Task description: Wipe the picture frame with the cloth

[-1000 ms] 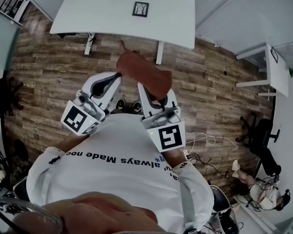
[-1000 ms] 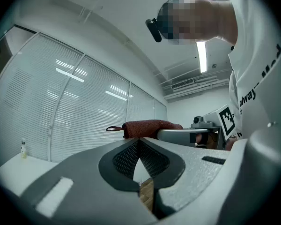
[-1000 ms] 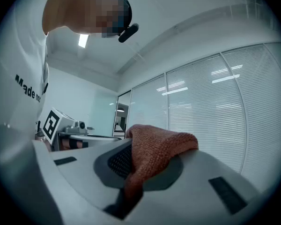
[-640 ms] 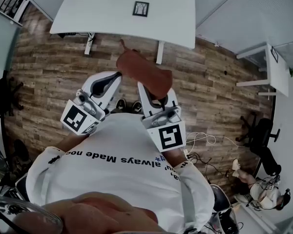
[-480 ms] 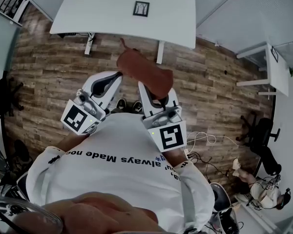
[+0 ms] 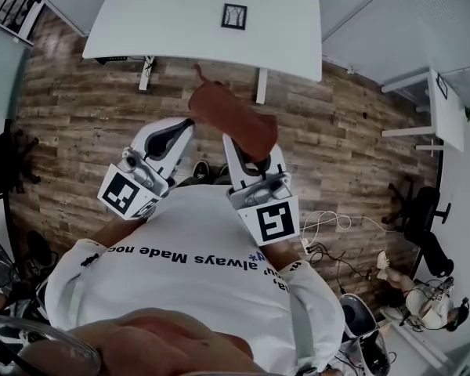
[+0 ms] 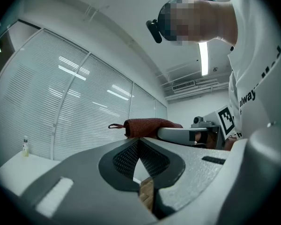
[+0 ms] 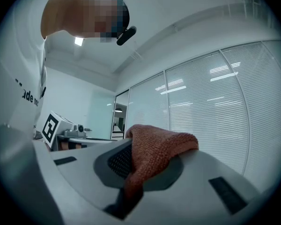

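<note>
Cloth (image 6: pixel 233 120) being pinched by right gripper (image 6: pixel 249 153). Left gripper (image 6: pixel 182 128) being held closed, empty. Picture frame (image 6: pixel 234 16) being seen straight ahead, well apart; right gripper nearer.

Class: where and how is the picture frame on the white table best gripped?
Probably one outer edge of the picture frame, from above, using the empty left gripper; the right gripper holds the cloth. It seems to lie flat on the white table, exposing only its rim.
</note>
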{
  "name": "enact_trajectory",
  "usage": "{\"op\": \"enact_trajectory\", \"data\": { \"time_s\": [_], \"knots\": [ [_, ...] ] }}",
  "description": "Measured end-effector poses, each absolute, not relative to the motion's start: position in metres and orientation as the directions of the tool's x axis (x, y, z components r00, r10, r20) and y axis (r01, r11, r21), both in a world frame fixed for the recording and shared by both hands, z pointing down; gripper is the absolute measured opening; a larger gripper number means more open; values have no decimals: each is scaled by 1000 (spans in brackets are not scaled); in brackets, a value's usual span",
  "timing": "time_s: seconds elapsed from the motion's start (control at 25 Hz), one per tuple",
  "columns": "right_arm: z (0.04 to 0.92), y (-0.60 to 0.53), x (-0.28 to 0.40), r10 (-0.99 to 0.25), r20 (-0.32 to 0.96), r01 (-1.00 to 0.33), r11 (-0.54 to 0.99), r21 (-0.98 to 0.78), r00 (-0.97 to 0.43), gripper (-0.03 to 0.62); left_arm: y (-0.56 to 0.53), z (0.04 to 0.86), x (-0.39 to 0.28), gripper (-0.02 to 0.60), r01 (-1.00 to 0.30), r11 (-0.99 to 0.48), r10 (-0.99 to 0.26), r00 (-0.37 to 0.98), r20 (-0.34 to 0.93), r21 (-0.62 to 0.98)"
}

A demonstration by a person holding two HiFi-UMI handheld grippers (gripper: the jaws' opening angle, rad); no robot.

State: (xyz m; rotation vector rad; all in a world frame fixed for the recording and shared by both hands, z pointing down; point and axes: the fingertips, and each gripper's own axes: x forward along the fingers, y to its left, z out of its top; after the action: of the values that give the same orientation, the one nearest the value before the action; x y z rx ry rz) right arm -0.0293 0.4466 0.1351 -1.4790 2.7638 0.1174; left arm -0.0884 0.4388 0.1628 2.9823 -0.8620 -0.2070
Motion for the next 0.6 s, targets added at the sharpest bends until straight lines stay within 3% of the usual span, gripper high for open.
{"op": "enact_trajectory", "data": {
  "time_s": [0.6],
  "knots": [
    [147, 389, -32, -844, -26, -844, 534, 53, -536, 28, 382, 174, -91, 3, -518, -850, -526, 844, -107, 92]
  ]
}}
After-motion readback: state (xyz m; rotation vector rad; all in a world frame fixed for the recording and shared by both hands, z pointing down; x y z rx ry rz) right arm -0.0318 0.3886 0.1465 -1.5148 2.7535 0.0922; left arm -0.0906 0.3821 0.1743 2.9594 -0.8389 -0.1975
